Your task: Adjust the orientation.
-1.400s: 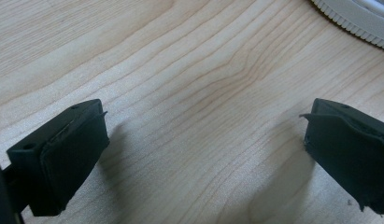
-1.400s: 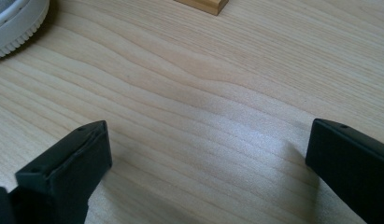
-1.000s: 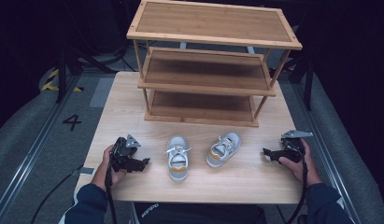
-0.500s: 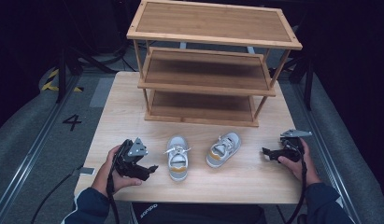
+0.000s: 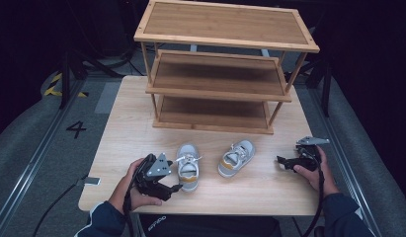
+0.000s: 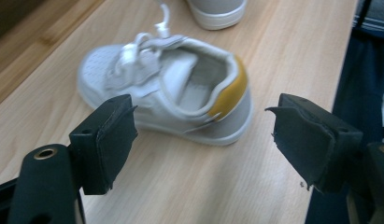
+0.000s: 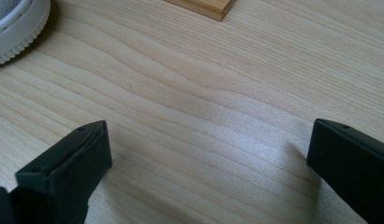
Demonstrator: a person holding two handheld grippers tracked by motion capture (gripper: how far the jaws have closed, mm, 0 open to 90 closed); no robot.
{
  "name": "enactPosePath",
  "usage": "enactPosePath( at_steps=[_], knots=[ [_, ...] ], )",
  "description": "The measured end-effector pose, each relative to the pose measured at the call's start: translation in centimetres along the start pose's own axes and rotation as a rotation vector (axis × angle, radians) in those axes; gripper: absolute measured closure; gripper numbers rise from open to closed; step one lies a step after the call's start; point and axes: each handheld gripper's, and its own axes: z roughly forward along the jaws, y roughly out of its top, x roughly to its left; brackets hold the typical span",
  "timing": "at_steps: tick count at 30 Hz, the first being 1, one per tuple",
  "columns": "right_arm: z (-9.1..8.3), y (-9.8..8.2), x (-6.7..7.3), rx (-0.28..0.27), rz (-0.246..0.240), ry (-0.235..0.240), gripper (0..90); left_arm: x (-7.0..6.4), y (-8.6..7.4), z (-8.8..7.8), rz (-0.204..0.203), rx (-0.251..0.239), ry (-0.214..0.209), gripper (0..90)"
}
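Item: left sneaker (image 5: pixel 188 167) on table (image 5: pixel 121 128), just beyond our left gripper (image 5: pixel 175 188). Its jaws, just narrowing, gape wide, empty. Heel faces them; long axis runs toward the rack (image 5: pixel 215 84).

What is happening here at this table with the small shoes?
A person holds a two-jaw gripper in each hand at a wooden table. The left gripper is close beside the left shoe, a small white shoe with a yellow heel patch; its jaws have just been closing a little but are open, and nothing is between them. The right gripper is open above bare wood, right of the right shoe. Both shoes lie in front of an empty three-level wooden rack.
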Motion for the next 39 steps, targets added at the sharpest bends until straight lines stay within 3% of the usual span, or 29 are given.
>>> enactPosePath(
  at_steps=[9,17,21,24,25,29,39],
  knots=[
    [0.0,0.0,0.0,0.0,0.0,0.0,0.1,-0.6,1.1,1.7,0.03,0.008,-0.058,27.9],
    [0.0,0.0,0.0,0.0,0.0,0.0,0.1,-0.9,1.3,2.9,0.045,0.037,-0.061,30.9],
    [0.0,0.0,0.0,0.0,0.0,0.0,0.1,-0.4,0.8,2.9,0.011,0.011,-0.069,28.8],
    [0.0,0.0,0.0,0.0,0.0,0.0,0.1,-0.3,0.8,2.7,0.013,0.005,-0.052,30.7],
    [0.0,0.0,0.0,0.0,0.0,-0.001,0.1,-0.2,0.6,2.2,-0.016,-0.017,-0.019,21.2],
    [0.0,0.0,0.0,0.0,0.0,-0.001,0.1,0.3,0.1,1.7,-0.059,-0.044,-0.008,17.8],
    [0.0,0.0,0.0,0.0,0.0,-0.001,0.1,1.6,-1.6,4.3,-0.13,0.045,-0.05,15.4]
  ],
)
